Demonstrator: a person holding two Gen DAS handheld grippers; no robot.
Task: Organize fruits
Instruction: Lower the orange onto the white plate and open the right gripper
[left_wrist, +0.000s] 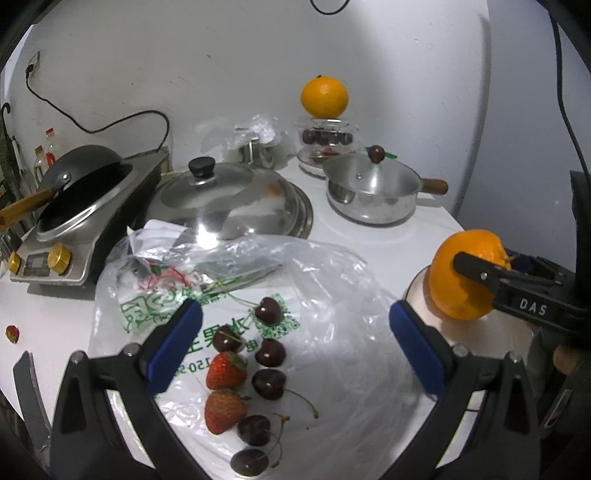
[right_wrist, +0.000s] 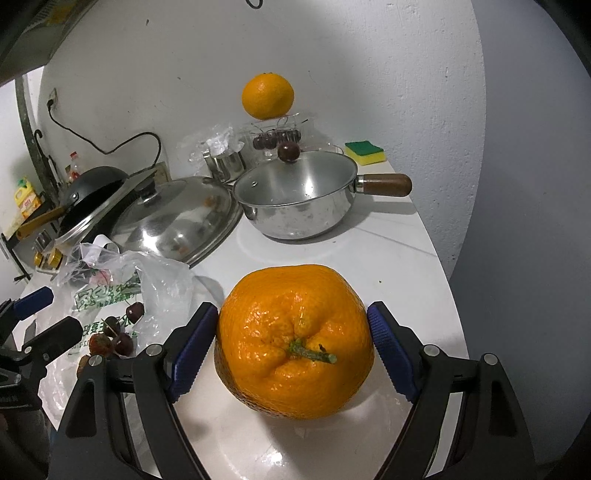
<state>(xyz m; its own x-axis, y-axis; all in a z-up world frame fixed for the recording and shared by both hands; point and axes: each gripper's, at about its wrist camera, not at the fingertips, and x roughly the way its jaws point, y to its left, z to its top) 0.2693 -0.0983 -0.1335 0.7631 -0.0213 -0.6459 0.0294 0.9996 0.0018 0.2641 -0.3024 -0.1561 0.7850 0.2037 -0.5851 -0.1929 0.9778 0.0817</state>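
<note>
On the white desk (left_wrist: 369, 236), a wok (left_wrist: 79, 181) sits on a cooker at far left, a domed lid (left_wrist: 229, 199) beside it. Nearer, cherries (left_wrist: 269, 384) and two strawberries (left_wrist: 224, 371) lie on a plastic bag (left_wrist: 332, 295); the left gripper (left_wrist: 295, 347) hovers over them, fingers spread, holding nothing. Further right stands a pot (left_wrist: 373, 192), behind it a second orange (left_wrist: 324, 96) atop a clear container. At right, the right gripper (right_wrist: 293, 349) pinches an orange (right_wrist: 295, 339) resting on a plate (right_wrist: 295, 450).
</note>
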